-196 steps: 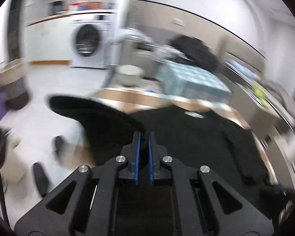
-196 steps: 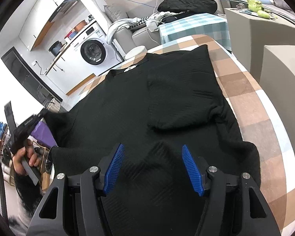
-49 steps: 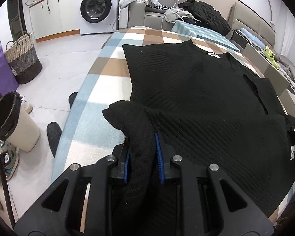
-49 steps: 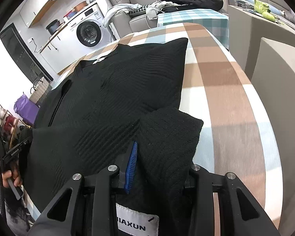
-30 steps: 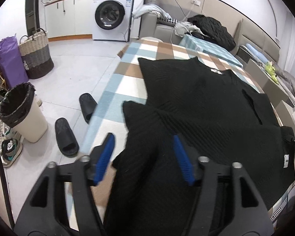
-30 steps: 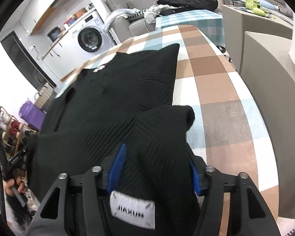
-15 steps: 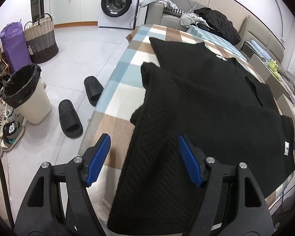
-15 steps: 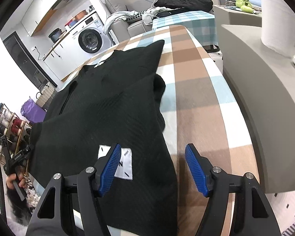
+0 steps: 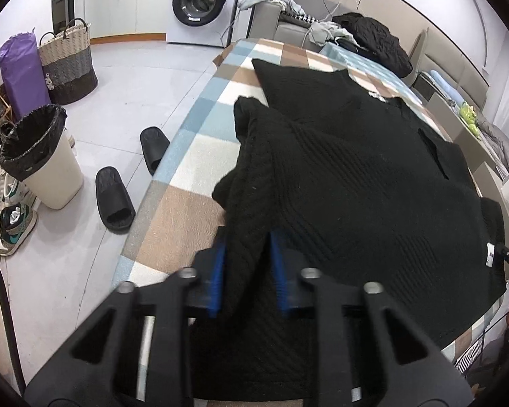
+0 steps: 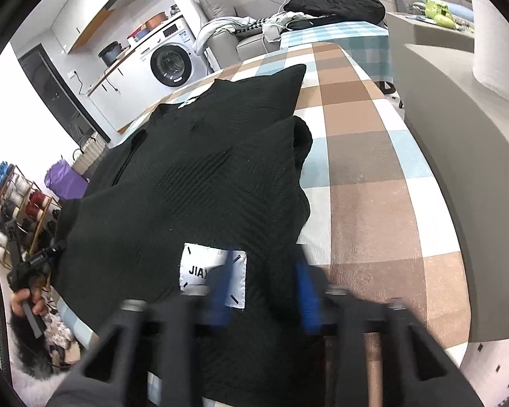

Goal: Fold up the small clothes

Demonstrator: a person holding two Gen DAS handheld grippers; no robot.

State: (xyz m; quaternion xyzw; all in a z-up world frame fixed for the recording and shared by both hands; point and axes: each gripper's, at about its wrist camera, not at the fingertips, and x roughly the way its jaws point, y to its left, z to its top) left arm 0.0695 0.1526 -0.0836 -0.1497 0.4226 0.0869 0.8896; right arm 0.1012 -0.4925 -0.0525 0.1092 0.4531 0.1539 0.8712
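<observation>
A black knit sweater (image 9: pixel 356 176) lies spread on the checked table (image 9: pixel 183 210), its sides folded inward. My left gripper (image 9: pixel 247 271) is at the near left hem. Its blue jaws are closing, blurred, with a ridge of the black fabric pinched between them. In the right wrist view the sweater (image 10: pixel 203 169) shows a white label (image 10: pixel 200 268) near its hem. My right gripper (image 10: pixel 263 288) is at the near right hem beside that label. Its jaws are also closing, and the fabric fills the gap between them.
On the floor left of the table stand a lined bin (image 9: pixel 40 156), black slippers (image 9: pixel 115 200) and a woven basket (image 9: pixel 68 64). A grey cabinet (image 10: pixel 458 135) runs along the table's right side. A hand (image 10: pixel 27 298) holds the other gripper's handle at the far left.
Both grippers stood wide open over the near hem half a second ago. Now their jaws have drawn together on the fabric. Before that they let go of the folded sides and pulled back.
</observation>
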